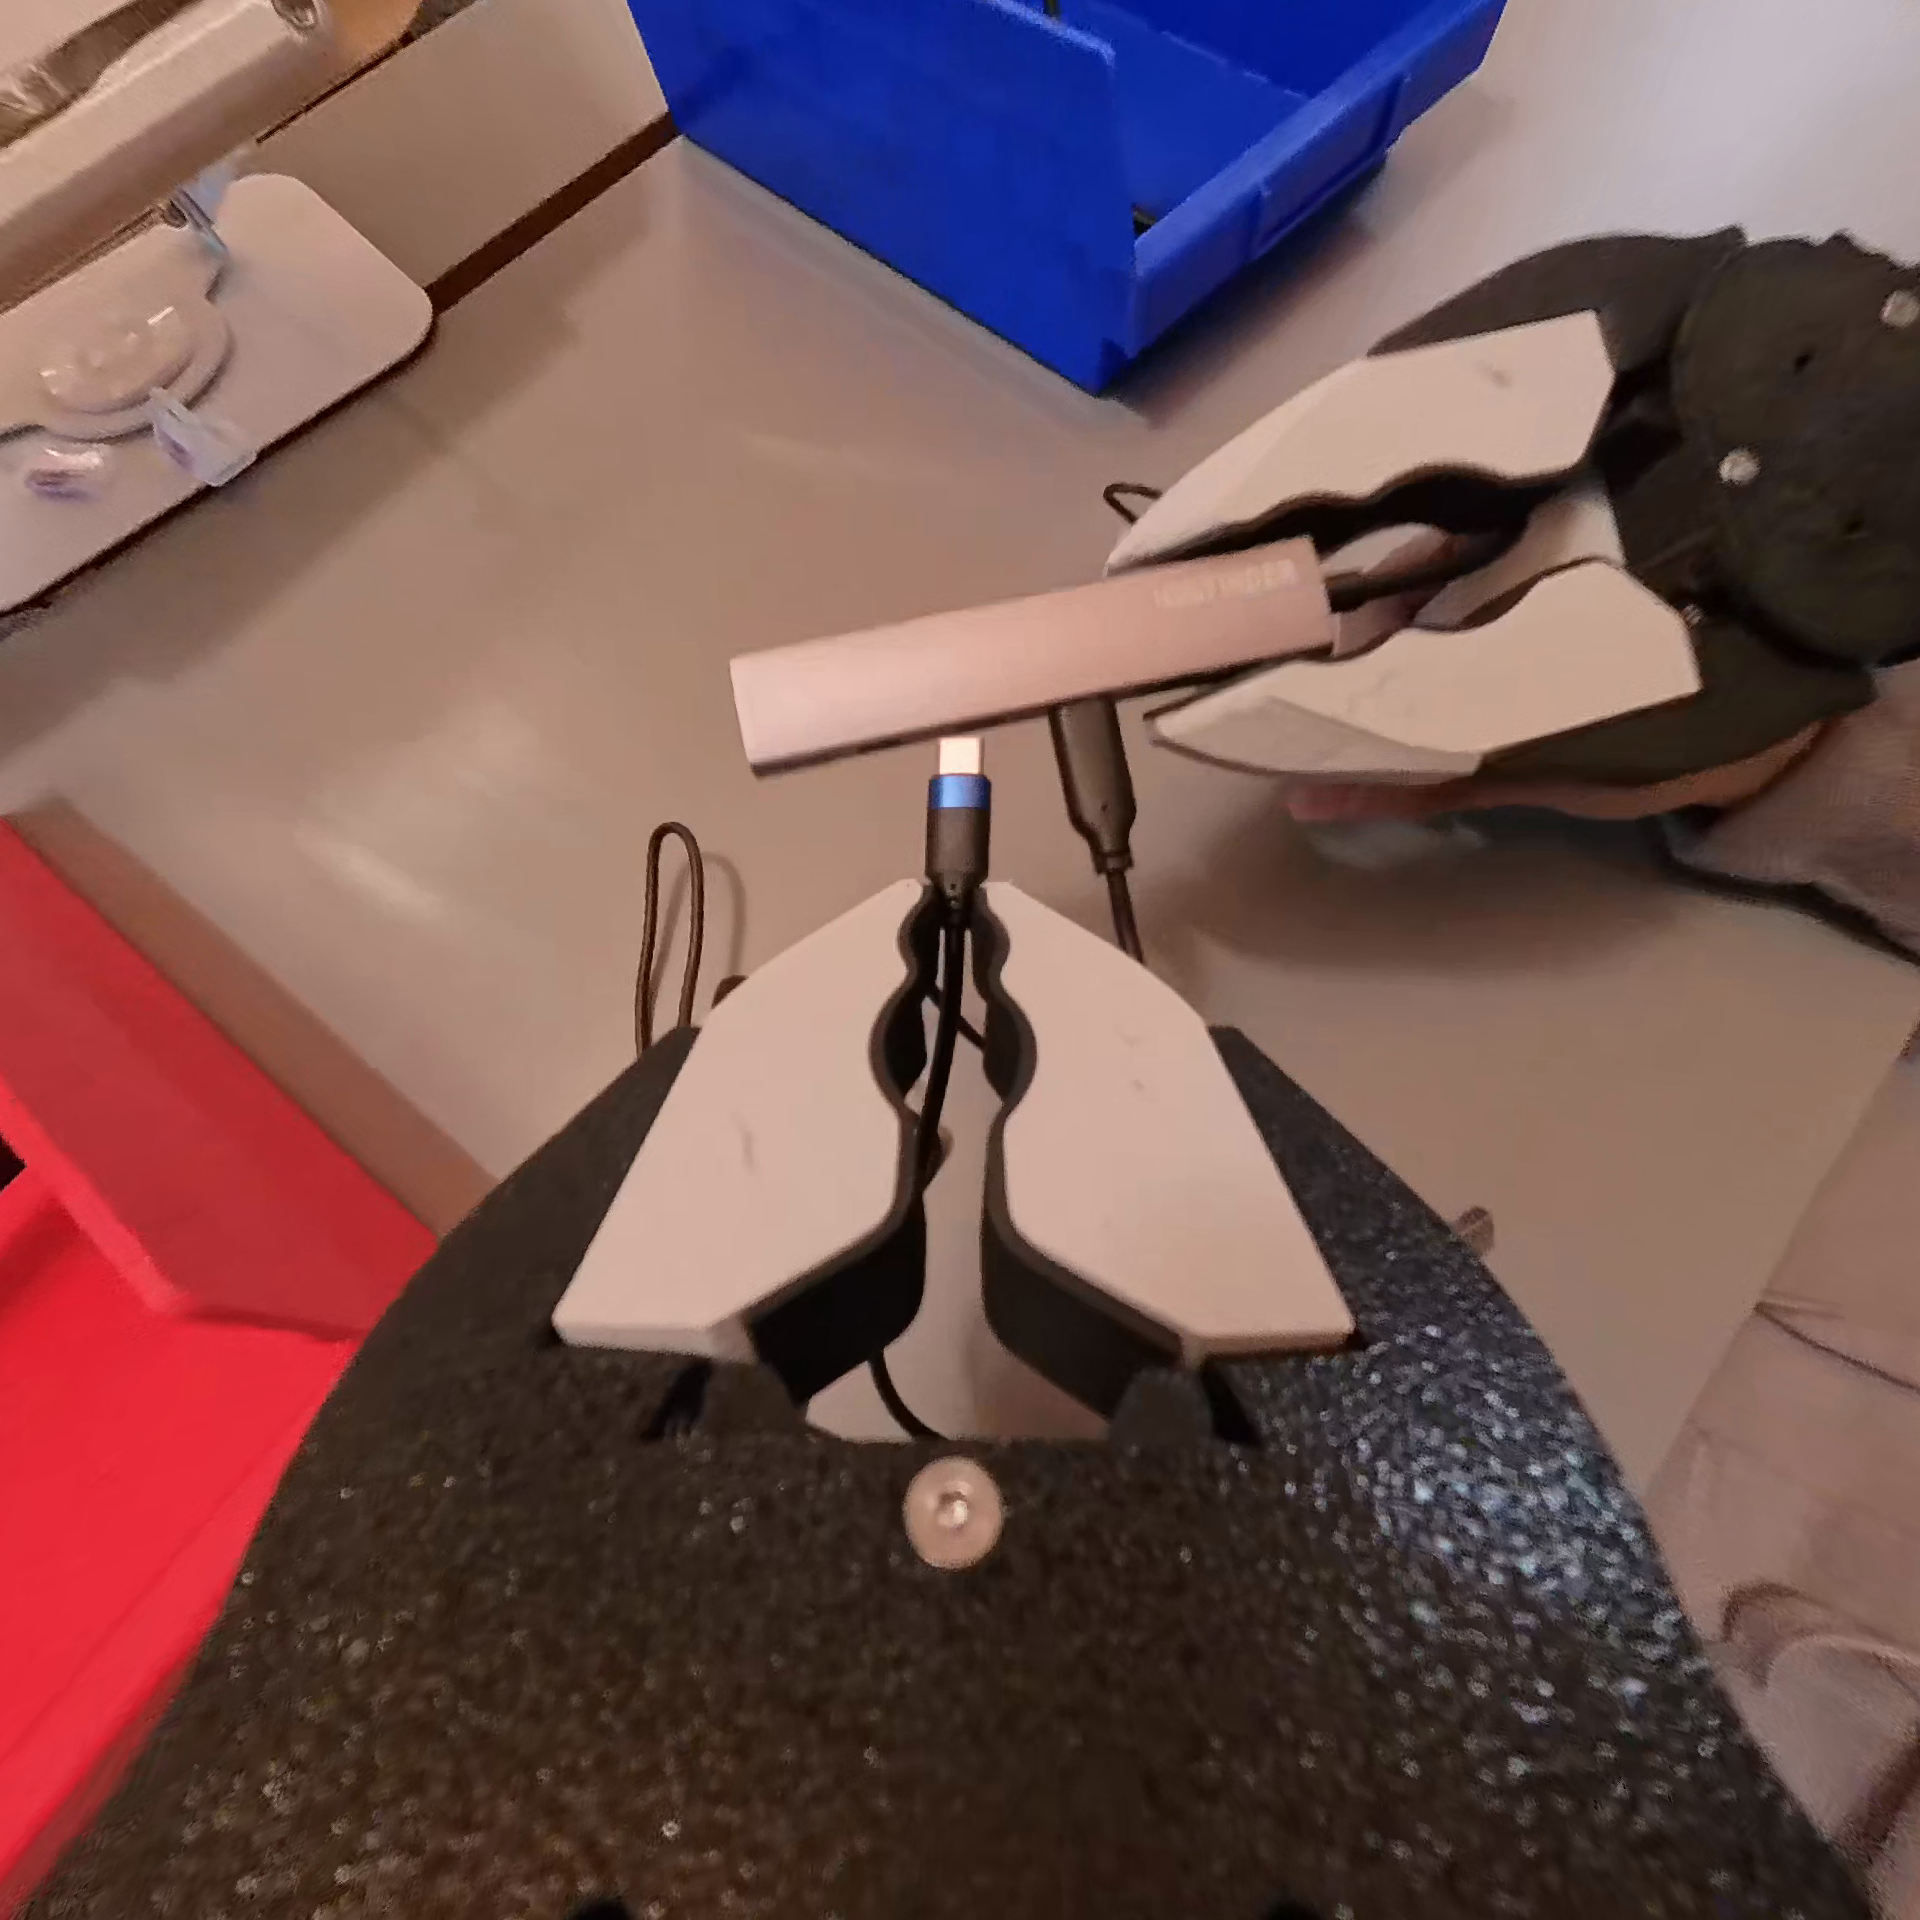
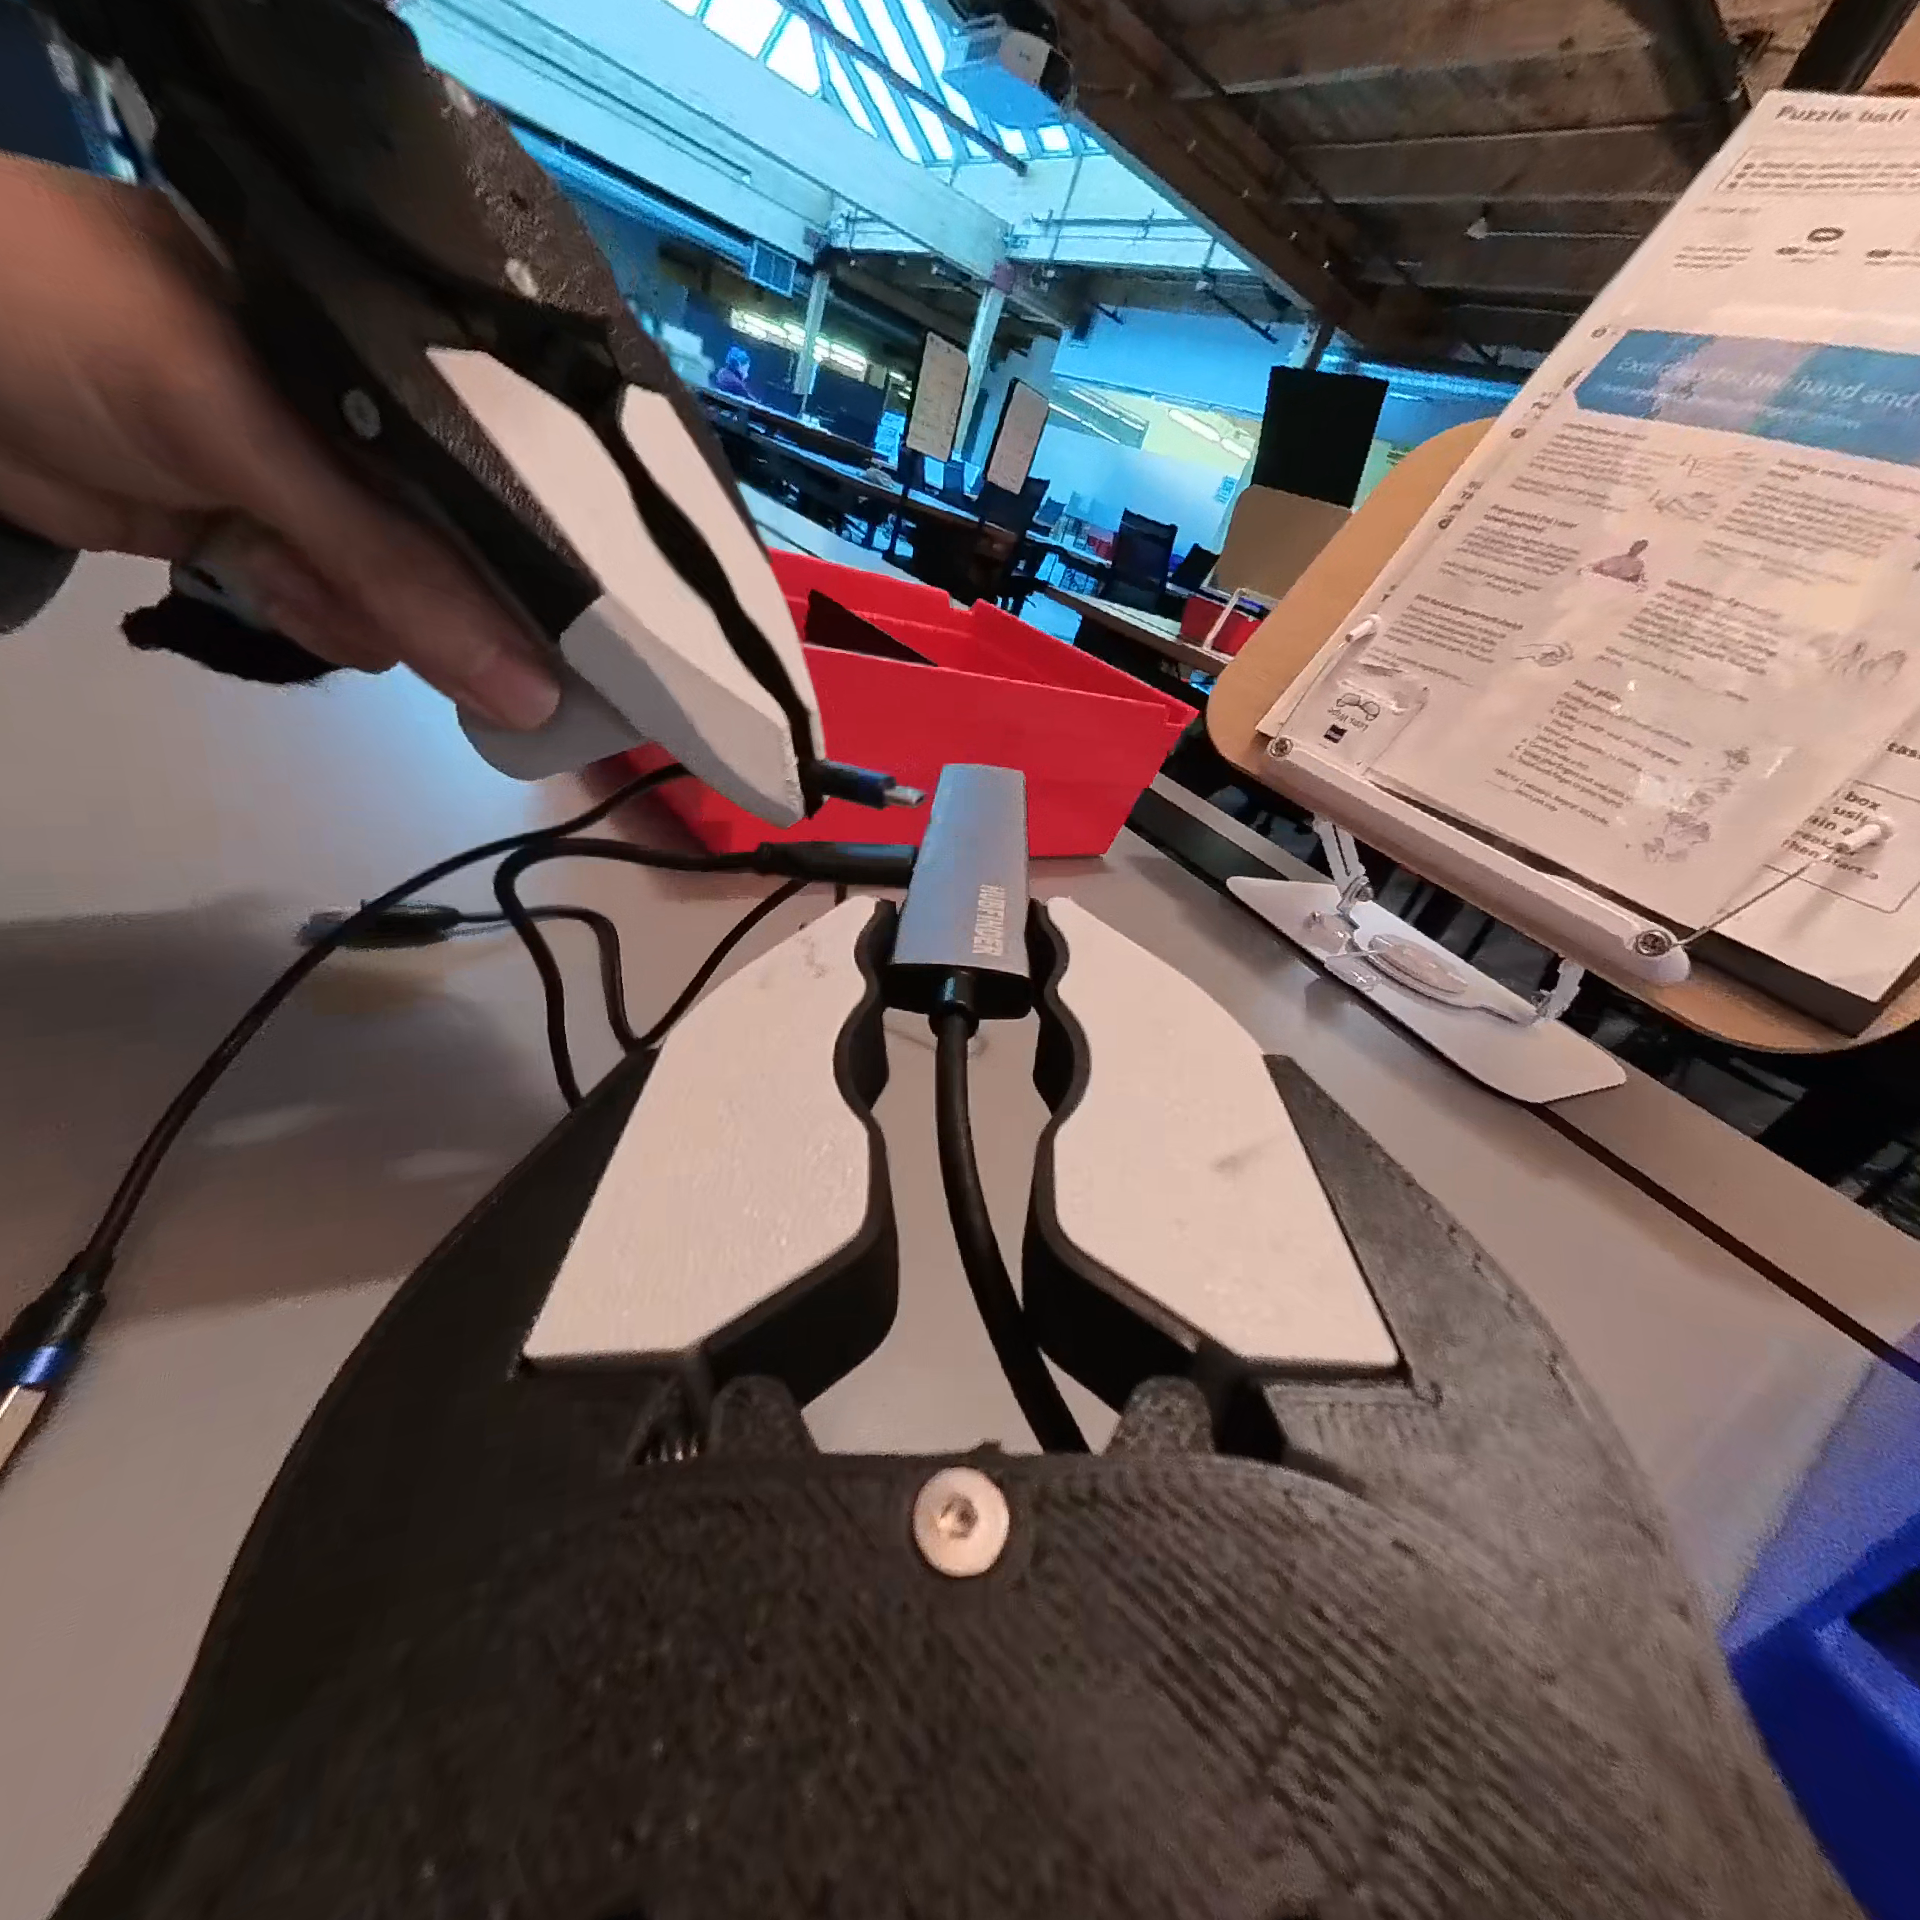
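- A red bin [image 1: 156, 1195] stood at the left edge of the grey table [image 1: 520, 644]; what it held could not be seen.
- A blue bin [image 1: 1039, 177] stood at the far side of the table, with a divider across its interior; its contents were hidden.
- The left gripper [image 1: 951, 894] had its fingers drawn almost together, pinching a black cable just behind its blue-collared plug [image 1: 954, 805].
- The metal tip of the plug sat just beside the long side of a slim grey hub [image 1: 1029, 649], pointing into it; whether it had entered a port could not be told.
- The right gripper [image 2: 961, 935] was closed to the width of the hub, gripping it at the end where its own thick black cord [image 2: 977, 1195] emerged.
- The hub was held clear of the table, between the two grippers.
- A second black cable [image 2: 540, 935] lay looped on the table.
- A printed sheet on a tilted wooden stand [image 2: 1621, 582] stood at the right.
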The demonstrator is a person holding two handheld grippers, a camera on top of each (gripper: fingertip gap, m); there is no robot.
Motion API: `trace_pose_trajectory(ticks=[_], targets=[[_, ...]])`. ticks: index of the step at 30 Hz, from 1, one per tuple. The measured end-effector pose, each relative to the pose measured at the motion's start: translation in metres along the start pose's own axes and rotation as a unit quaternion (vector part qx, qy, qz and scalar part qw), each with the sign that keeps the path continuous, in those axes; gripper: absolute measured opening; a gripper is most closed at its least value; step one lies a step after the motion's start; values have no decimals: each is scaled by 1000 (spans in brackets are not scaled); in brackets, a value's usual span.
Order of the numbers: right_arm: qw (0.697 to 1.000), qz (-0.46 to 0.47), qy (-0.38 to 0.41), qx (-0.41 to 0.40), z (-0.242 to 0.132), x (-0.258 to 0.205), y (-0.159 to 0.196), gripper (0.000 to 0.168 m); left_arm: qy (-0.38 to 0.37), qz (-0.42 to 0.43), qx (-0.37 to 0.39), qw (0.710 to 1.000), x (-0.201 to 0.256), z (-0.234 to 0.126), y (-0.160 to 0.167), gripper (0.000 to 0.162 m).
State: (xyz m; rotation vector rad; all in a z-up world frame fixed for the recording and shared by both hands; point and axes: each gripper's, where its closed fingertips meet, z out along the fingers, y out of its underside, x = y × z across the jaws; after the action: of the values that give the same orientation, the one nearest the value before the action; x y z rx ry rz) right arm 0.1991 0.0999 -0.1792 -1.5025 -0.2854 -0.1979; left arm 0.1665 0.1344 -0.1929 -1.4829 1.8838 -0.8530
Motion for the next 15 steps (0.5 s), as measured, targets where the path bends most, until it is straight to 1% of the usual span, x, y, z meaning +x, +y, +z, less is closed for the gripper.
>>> trace_pose_trajectory(ticks=[3,6,11,15], targets=[[1000,13,3,9,-2,3,-2,25,1,1,-1,1000,1,4,1,5],[1000,9,4,6,-1,3,-1,24,-8,2,14,1000,1,5,-3,5],[1000,10,4,7,-2,3,-1,24,-2,3,8,1000,6,9,-1,5],[1000,15,7,9,-2,4,-2,25,-14,3,15,1000,6,10,-3,5]])
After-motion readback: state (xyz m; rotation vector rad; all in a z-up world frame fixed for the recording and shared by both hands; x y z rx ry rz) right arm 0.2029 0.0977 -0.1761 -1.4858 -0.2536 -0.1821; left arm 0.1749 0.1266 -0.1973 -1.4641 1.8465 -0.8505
